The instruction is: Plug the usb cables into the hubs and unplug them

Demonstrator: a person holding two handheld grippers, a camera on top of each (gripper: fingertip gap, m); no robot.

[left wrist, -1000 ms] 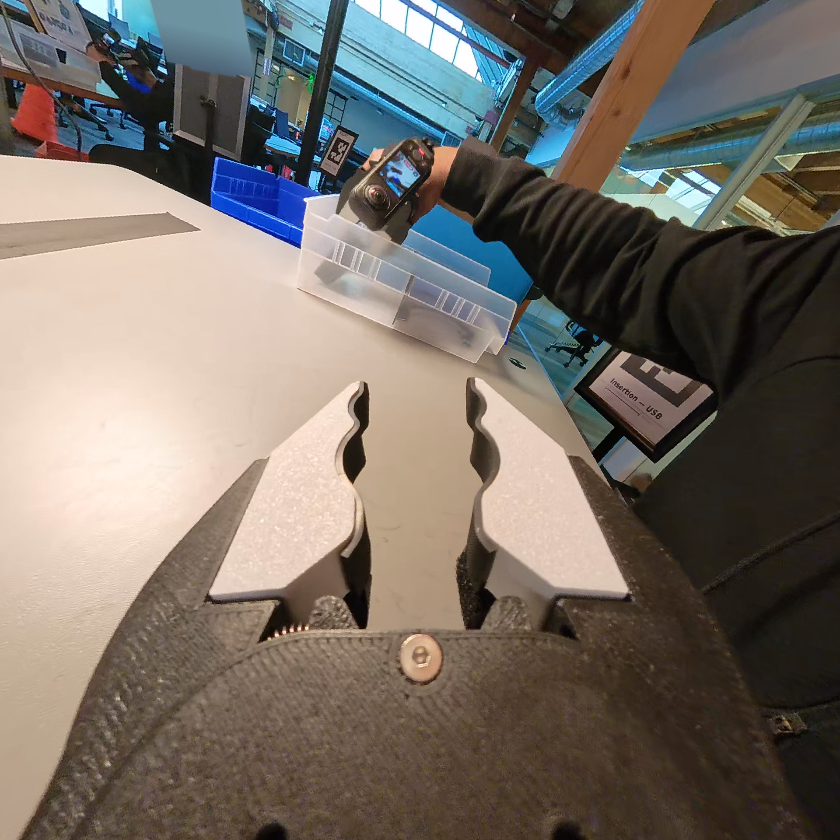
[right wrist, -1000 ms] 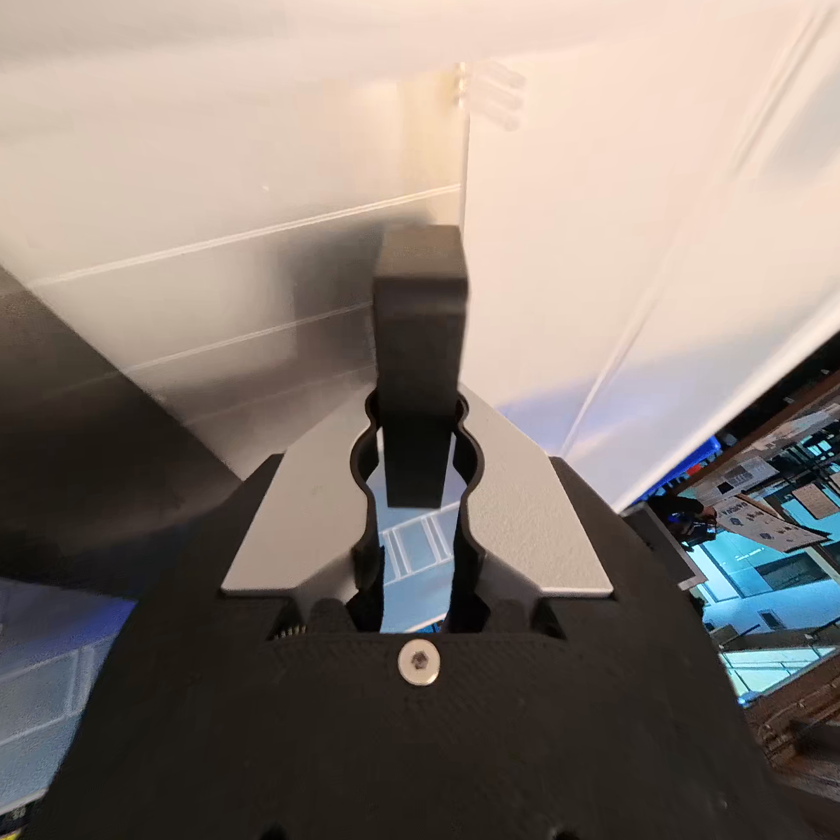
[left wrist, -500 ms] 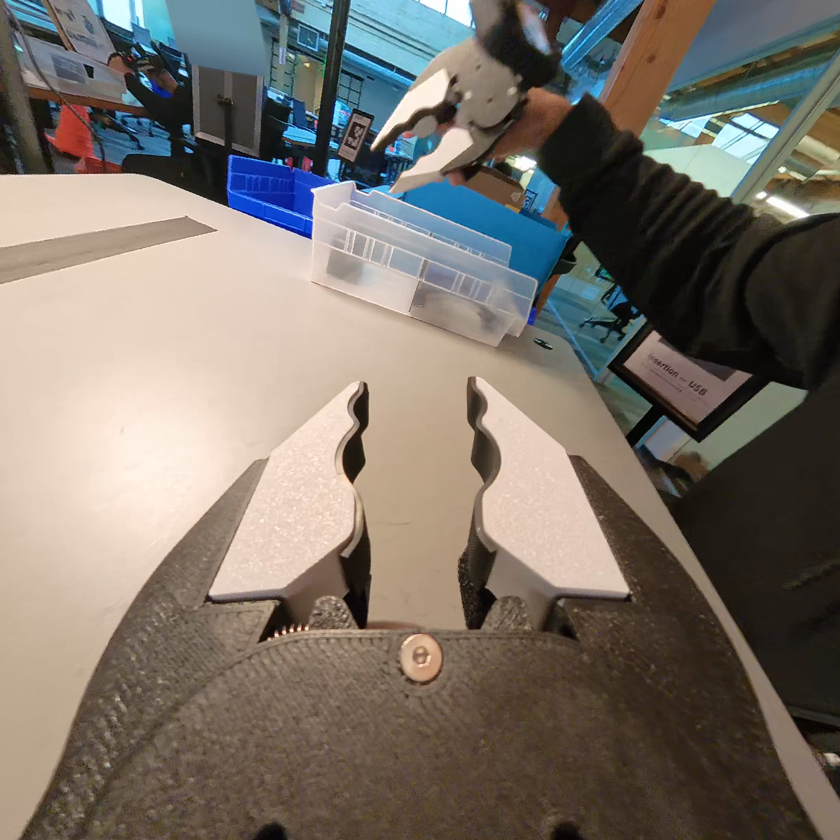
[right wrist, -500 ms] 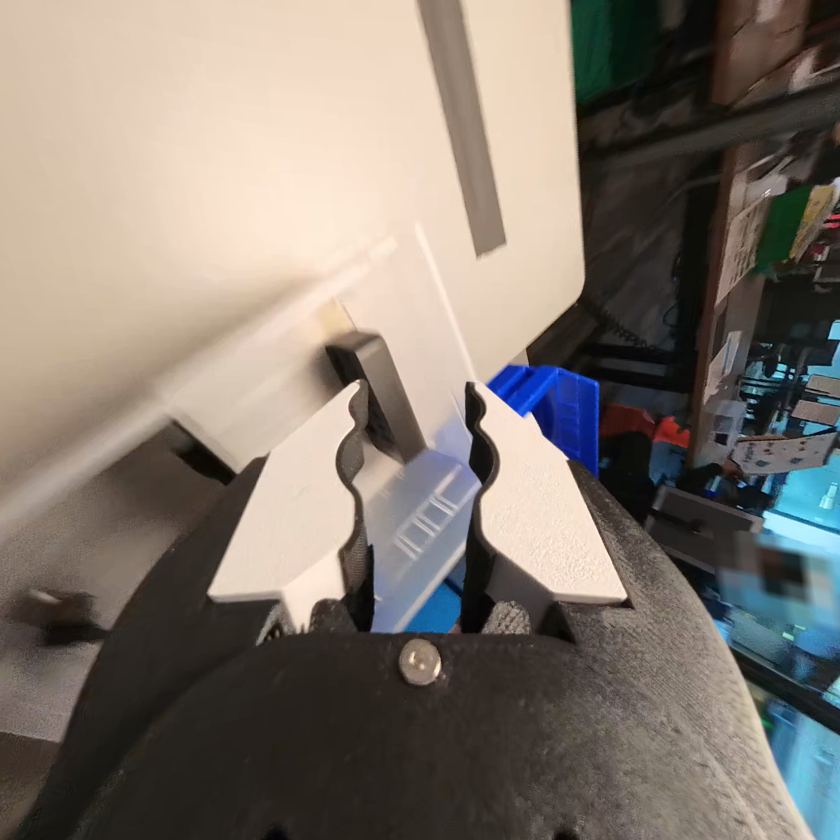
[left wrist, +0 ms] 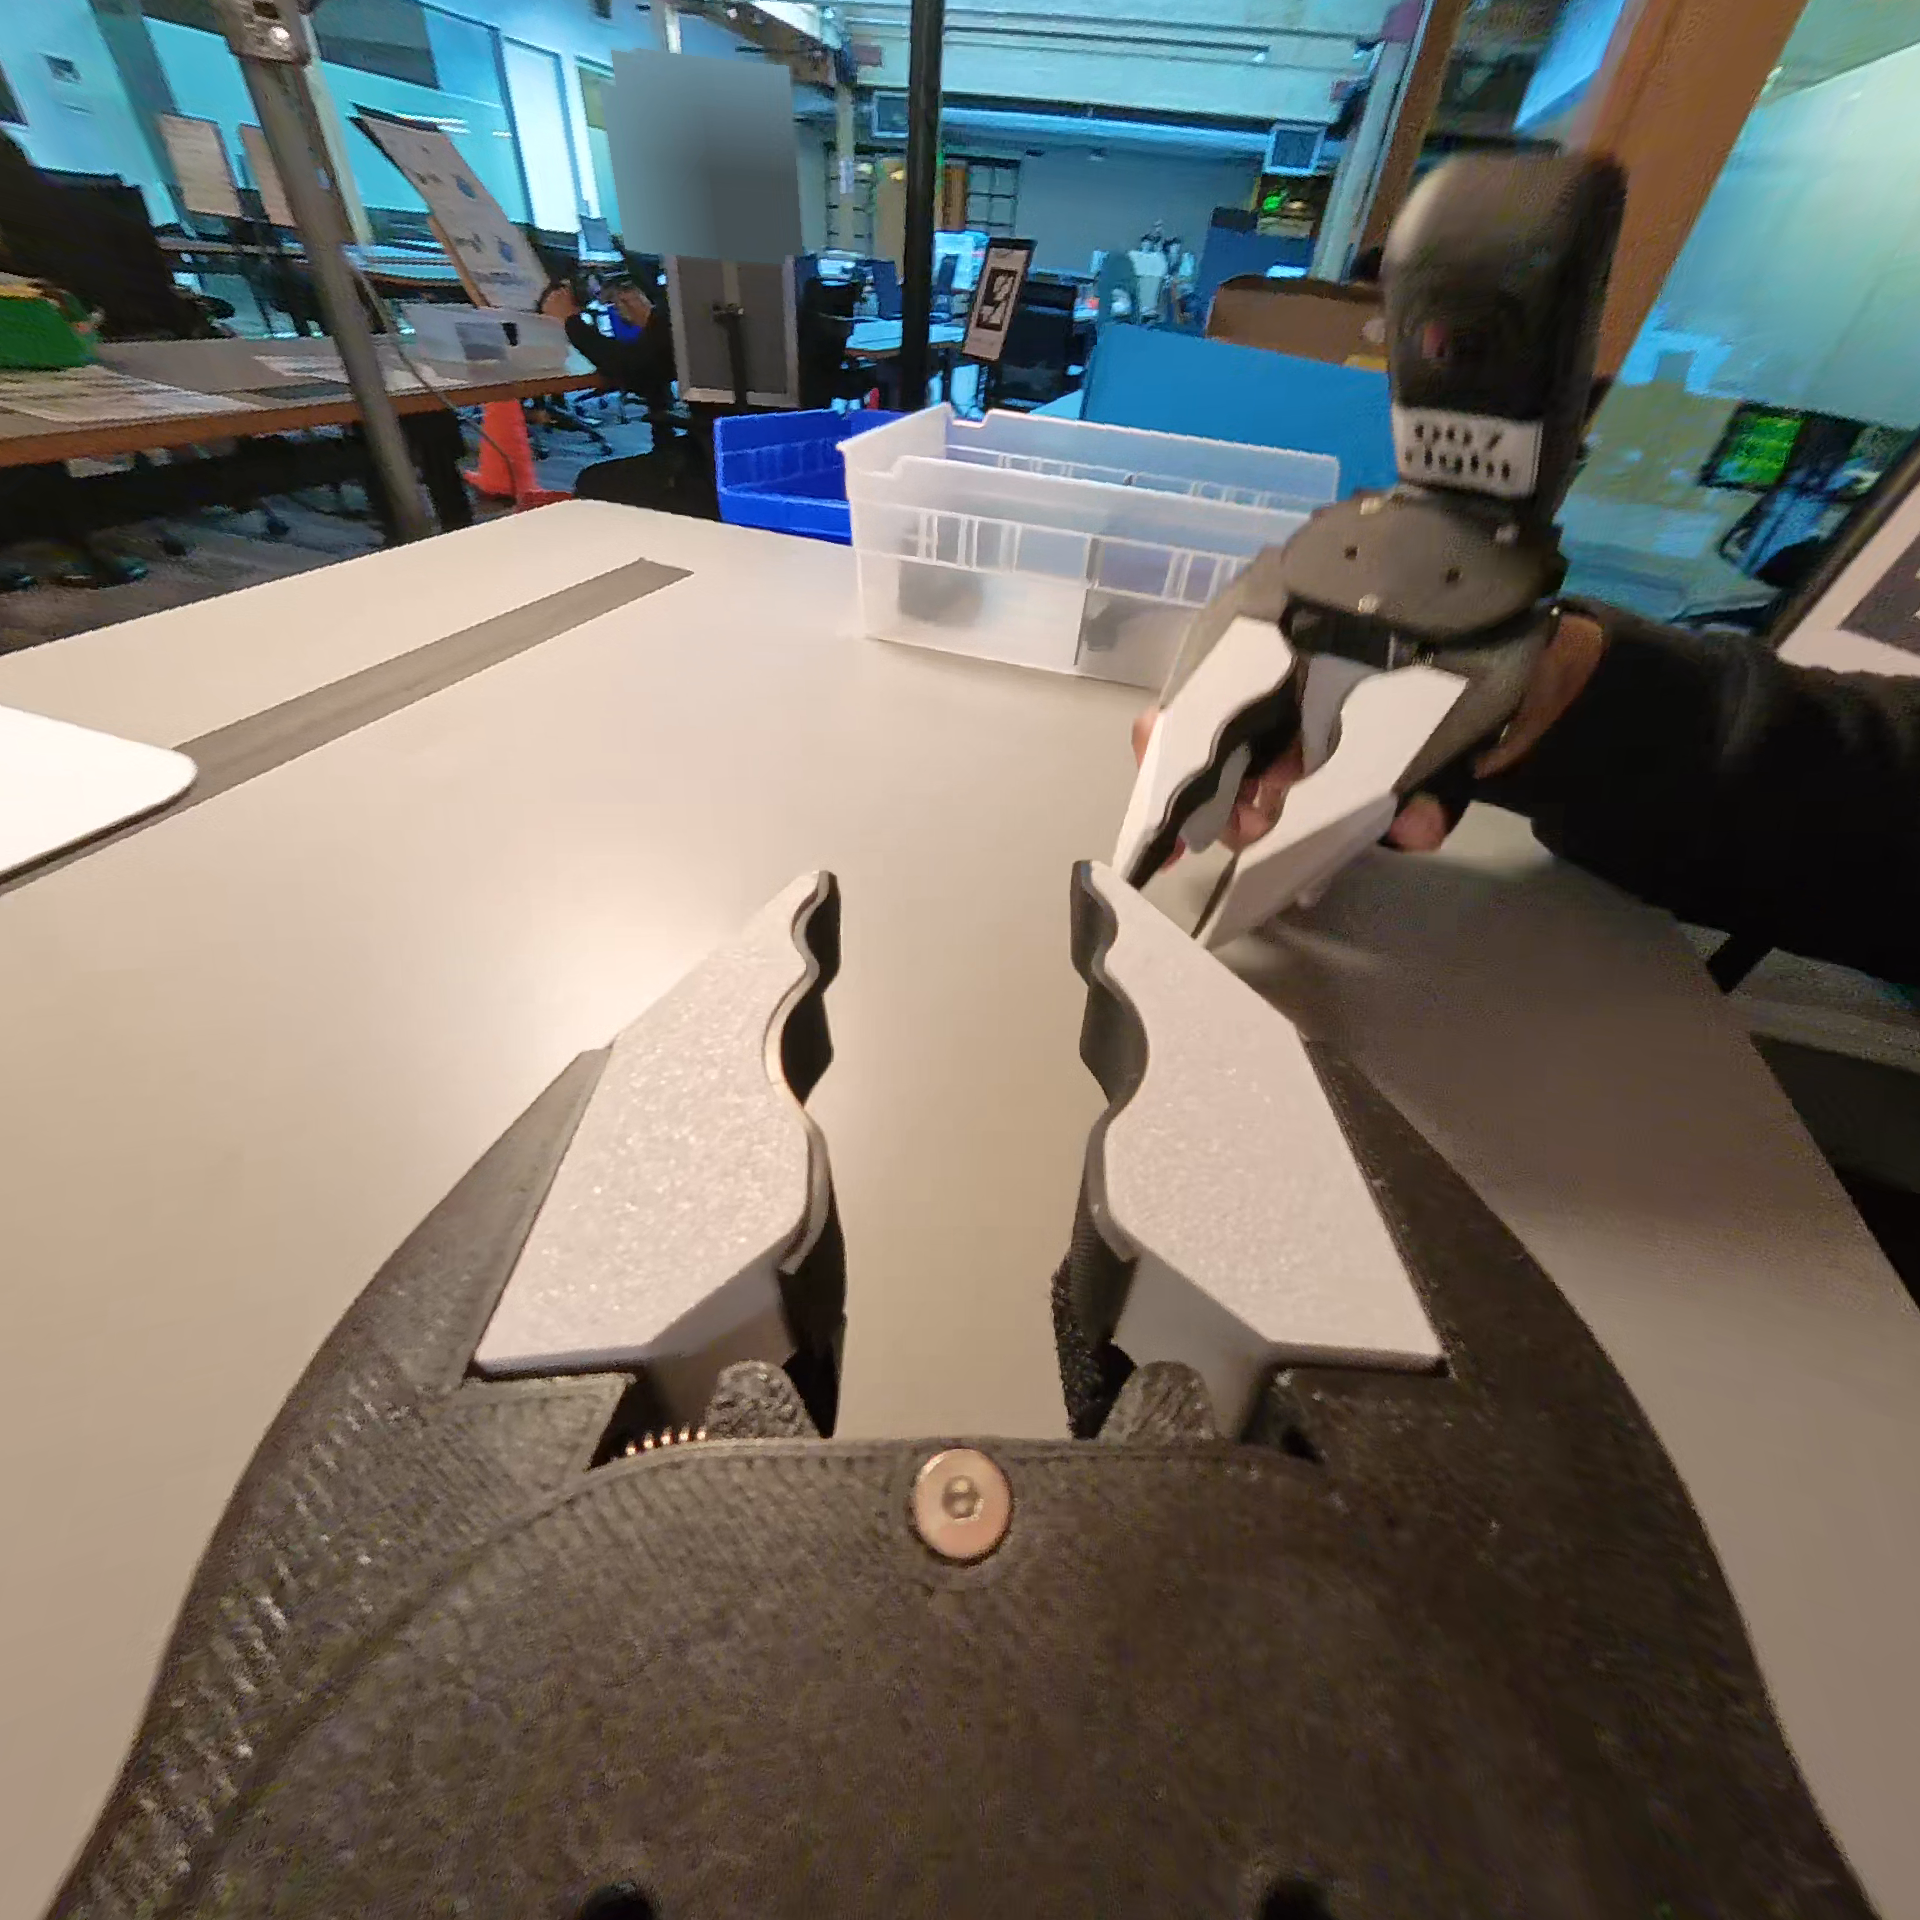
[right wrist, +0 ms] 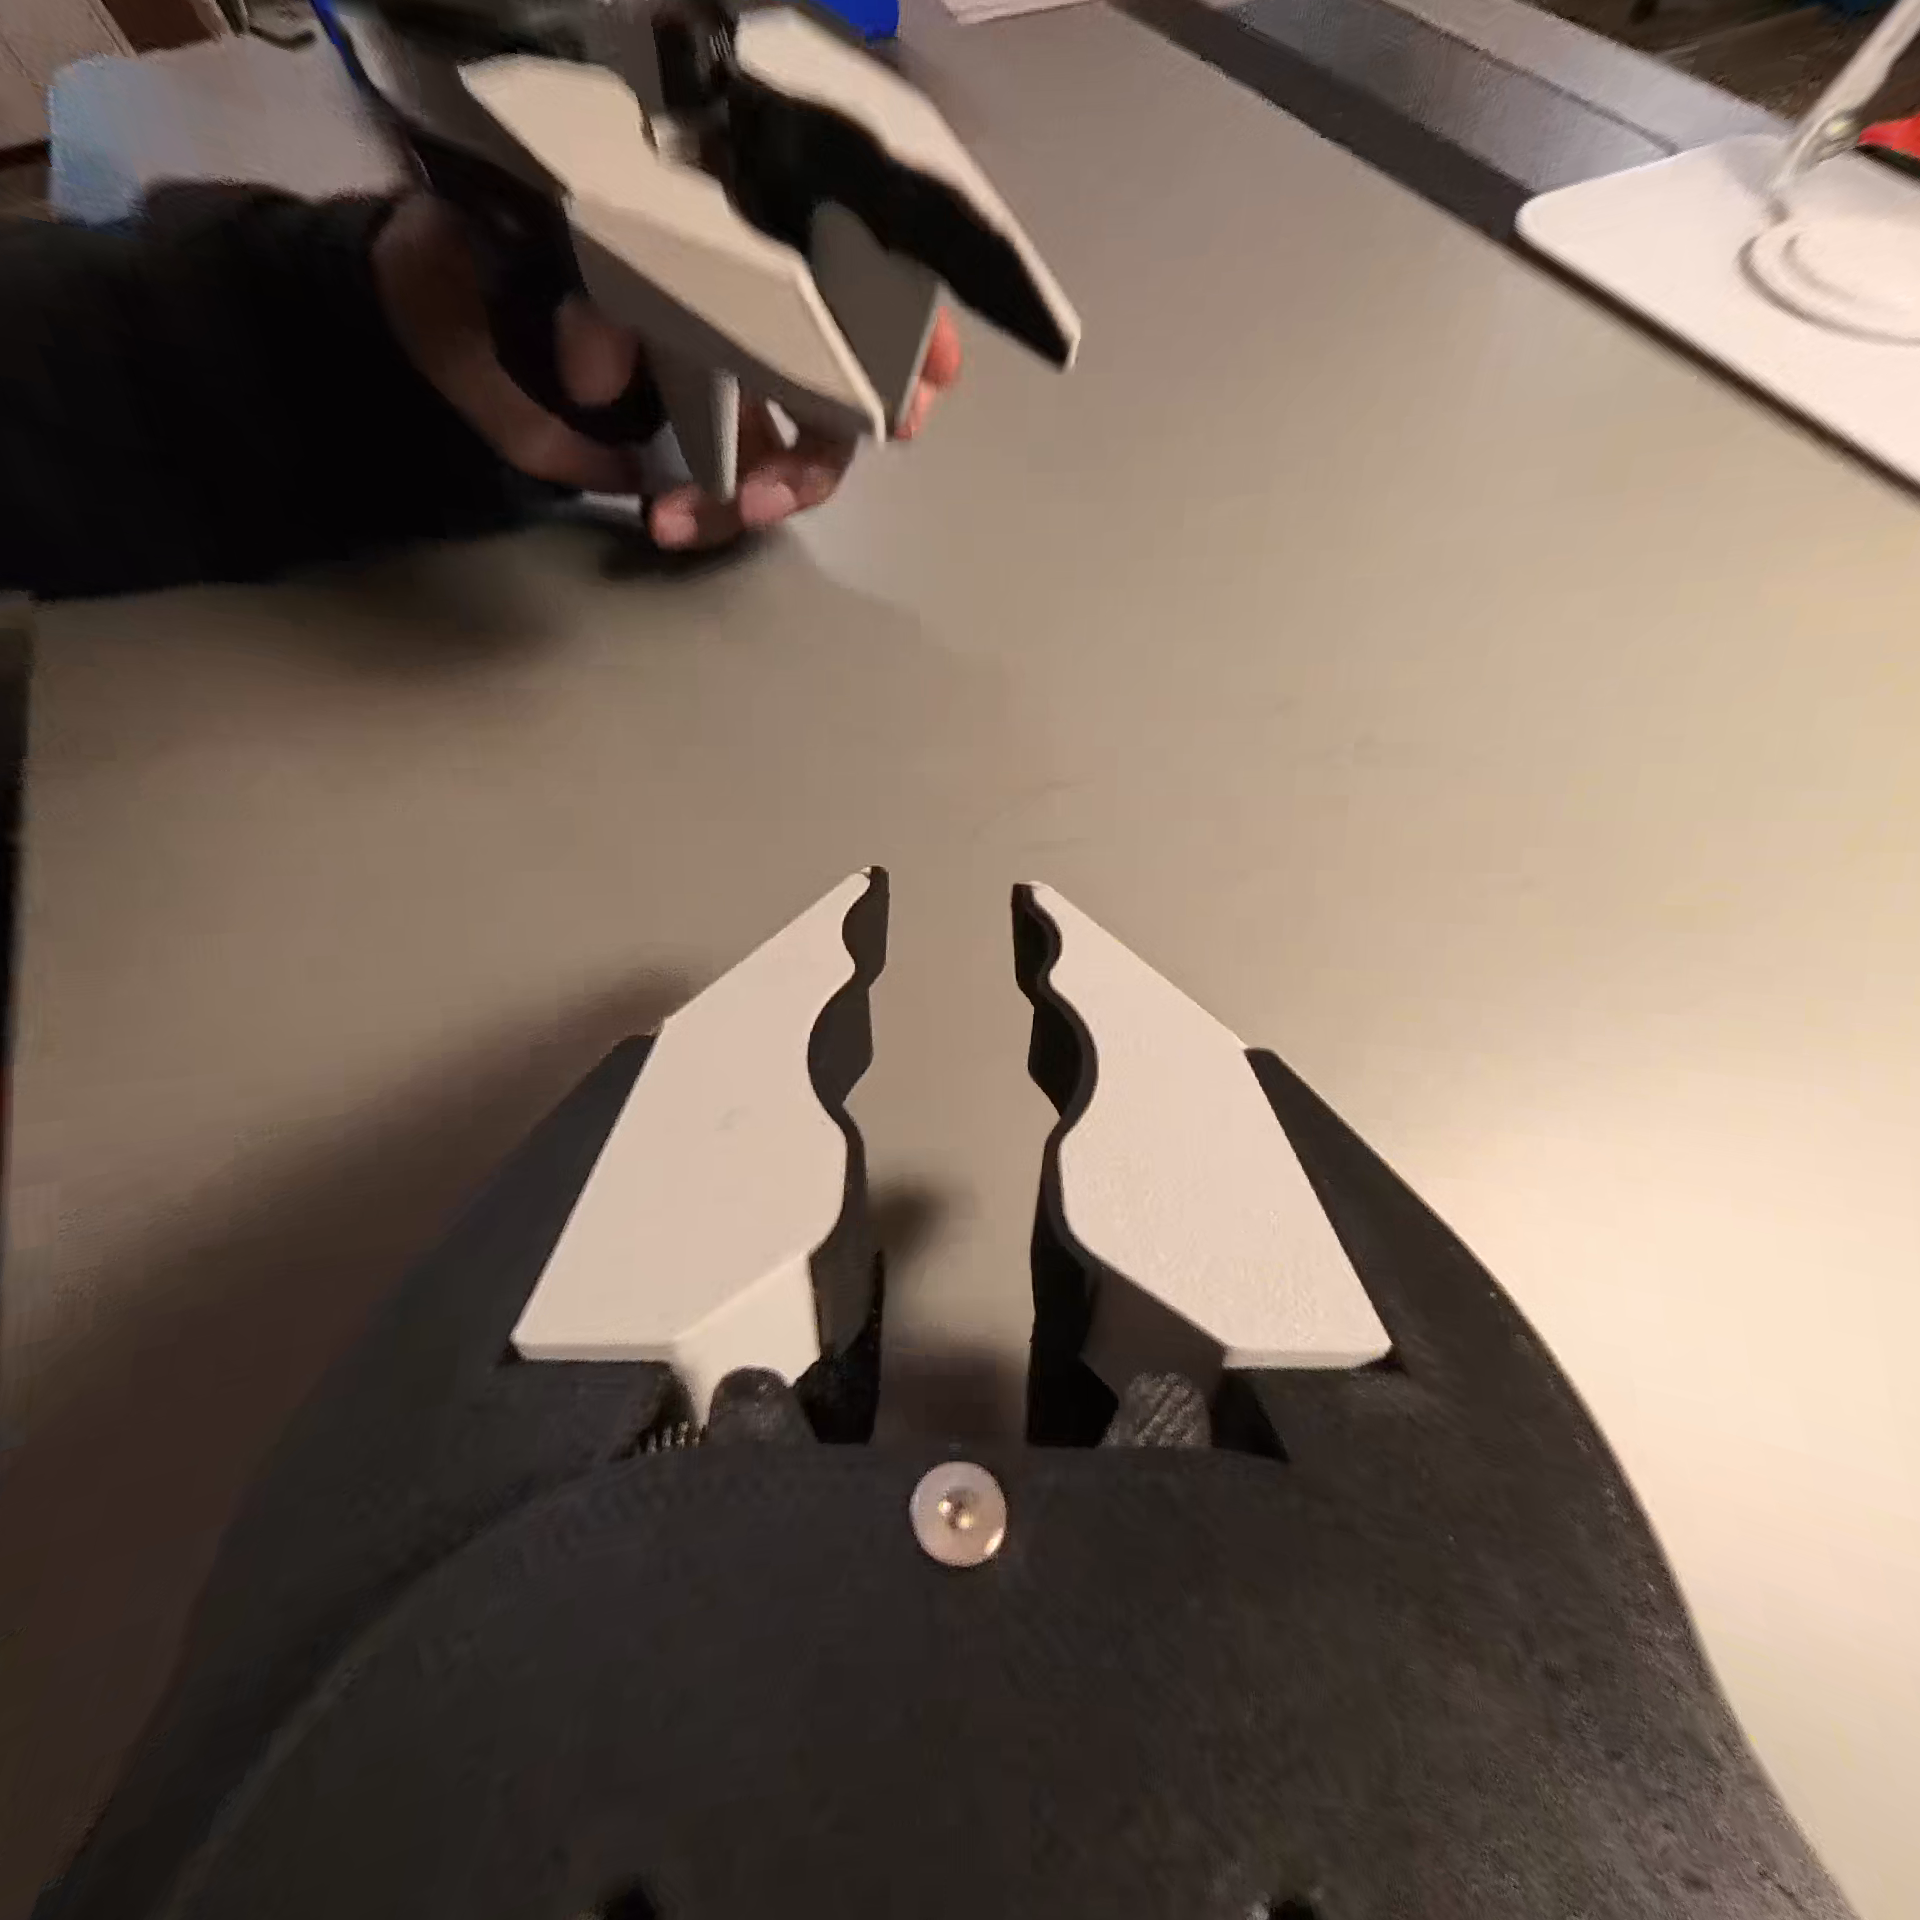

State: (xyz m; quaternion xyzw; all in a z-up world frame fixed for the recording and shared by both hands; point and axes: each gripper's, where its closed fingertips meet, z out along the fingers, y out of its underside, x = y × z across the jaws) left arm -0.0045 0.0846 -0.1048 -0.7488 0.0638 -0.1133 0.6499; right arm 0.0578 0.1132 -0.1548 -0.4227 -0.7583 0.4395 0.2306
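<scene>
Matte grey plates with wavy, scalloped inner edges form the fingers of the left gripper (left wrist: 954,904), which stand well apart with nothing between them, only the smooth pale-grey table (left wrist: 520,935) showing through the gap. They are set in a black body of coarse, layered printed plastic with a single silver screw at lower centre. The right gripper (right wrist: 948,896) has the same grey plates and black rubbery lining; its fingers are parted by a narrower gap and also hold nothing. In the left wrist view it appears at right of centre, tilted down toward the table, gripped by a hand (left wrist: 1496,748) in a black sleeve. In the right wrist view the left gripper hangs blurred at upper left, its fingertips angled down, the person's fingers curled under its handle close to the table. At upper centre of the left wrist view sits a translucent plastic bin (left wrist: 1049,561) with ribbed dividers; dark shapes lie in its compartments, too dim to tell whether they are the cables or hubs. A blue bin (left wrist: 779,468) stands just behind it.
</scene>
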